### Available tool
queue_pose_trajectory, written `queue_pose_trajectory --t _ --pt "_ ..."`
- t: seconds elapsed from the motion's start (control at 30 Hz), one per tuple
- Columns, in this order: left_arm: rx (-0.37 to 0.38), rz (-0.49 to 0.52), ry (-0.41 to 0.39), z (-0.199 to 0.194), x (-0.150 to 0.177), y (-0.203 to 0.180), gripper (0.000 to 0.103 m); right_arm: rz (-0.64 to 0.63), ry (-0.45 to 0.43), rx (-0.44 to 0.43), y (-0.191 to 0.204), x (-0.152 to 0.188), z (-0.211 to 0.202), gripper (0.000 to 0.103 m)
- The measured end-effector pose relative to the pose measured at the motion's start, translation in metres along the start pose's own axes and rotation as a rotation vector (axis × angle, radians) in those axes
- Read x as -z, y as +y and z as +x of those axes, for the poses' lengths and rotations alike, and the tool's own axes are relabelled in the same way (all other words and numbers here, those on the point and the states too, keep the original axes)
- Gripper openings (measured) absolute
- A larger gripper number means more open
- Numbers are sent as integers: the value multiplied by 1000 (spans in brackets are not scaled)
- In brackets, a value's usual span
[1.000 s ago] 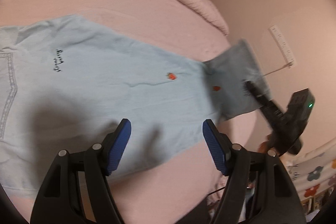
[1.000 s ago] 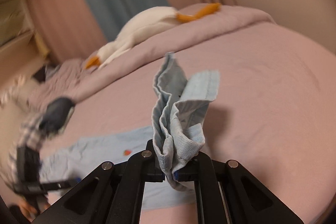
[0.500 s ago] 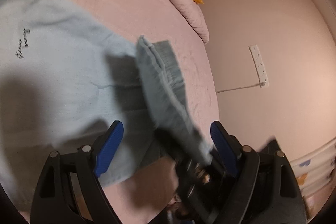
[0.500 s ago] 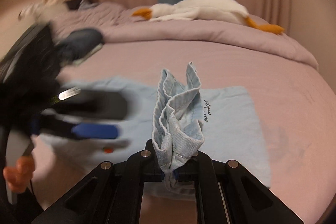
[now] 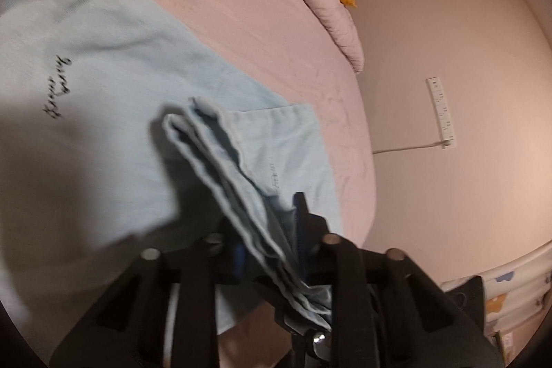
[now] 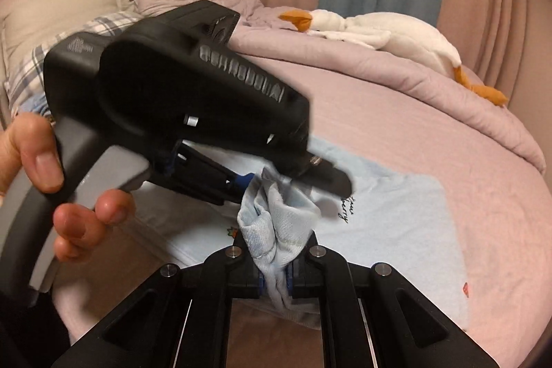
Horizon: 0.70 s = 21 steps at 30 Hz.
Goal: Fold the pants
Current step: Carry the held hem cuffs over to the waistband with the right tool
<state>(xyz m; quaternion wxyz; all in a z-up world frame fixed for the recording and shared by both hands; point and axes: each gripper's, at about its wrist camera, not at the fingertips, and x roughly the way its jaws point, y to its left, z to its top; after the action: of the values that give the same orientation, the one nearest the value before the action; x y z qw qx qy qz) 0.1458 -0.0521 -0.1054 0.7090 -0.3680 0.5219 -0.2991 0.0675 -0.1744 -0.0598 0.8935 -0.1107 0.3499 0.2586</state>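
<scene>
Pants [image 5: 103,64] lengthwise, cuffs [image 6: 276,223] raised

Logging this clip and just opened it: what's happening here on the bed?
A person is folding light blue pants spread on a pink bed. The right gripper is shut on a bunched leg end, lifted over the rest of the garment. The left gripper has closed on that same bunch, so both grip it now.

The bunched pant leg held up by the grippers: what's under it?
Under the pant leg lies the rest of the light-blue pants, flat on the pink bed. Fabric directly below is hidden.
</scene>
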Motion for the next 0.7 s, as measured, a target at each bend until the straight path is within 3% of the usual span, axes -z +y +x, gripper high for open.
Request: queue_pose_trajectory --t 0.13,0.33,0.7 --pt "-52 81 -41 -10 1 -11 9 -25 -2 18 5 0 -3 8" --pt "-105 170 -99 -41 -2 -13 9 -54 -42 30 27 -8 -5 8" --pt "-209 134 -129 -71 -7 33 6 -41 -23 -78 68 -23 22 9"
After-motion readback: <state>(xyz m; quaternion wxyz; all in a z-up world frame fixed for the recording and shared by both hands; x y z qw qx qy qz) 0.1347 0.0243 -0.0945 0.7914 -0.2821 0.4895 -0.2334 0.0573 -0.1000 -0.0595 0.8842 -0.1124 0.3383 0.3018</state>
